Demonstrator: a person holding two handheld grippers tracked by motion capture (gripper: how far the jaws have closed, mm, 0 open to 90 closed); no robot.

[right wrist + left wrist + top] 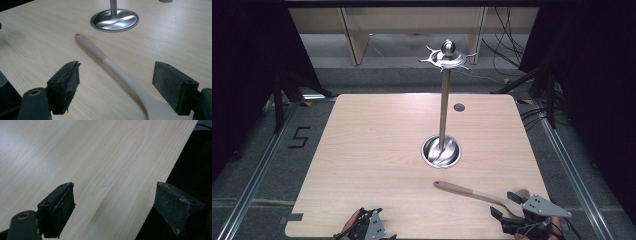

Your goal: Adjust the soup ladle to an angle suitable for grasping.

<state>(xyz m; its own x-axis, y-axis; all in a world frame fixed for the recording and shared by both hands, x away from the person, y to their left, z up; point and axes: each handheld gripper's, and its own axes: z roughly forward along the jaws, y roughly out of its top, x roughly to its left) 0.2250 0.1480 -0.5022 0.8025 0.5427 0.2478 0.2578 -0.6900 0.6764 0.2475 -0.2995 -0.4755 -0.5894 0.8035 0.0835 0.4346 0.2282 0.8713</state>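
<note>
The right gripper [116,82] hangs just over the near end of a wooden spatula [117,70], its jaws spread wide and holding nothing — the shaft runs between them without touching either pad, closer to the right-hand jaw where it broadens toward the blade. From the jaws the handle stretches ahead toward the round steel base of a utensil stand [441,150], its brown-dipped tip lying well short of that base. The step in hand looks like the pick-up of the spatula, probably to hang it on the stand's hooked crown [448,57]. To do it well, I would centre the shaft between the pads before closing, sink until the pads straddle it just above the table [377,150], and grip on the narrow neck rather than the flaring blade, so the tool does not twist or skid out; a grip low on the shaft also leaves the small hole at the handle's tip free for a hook. The left gripper [113,212] waits at the table's near edge, jaws equally wide apart over bare wood, holding nothing. The blade itself is cut off at the bottom of the right gripper view and sits under the gripper in the high view, so its shape is unclear — and whether the hooks suit that hole is too small to tell.
</note>
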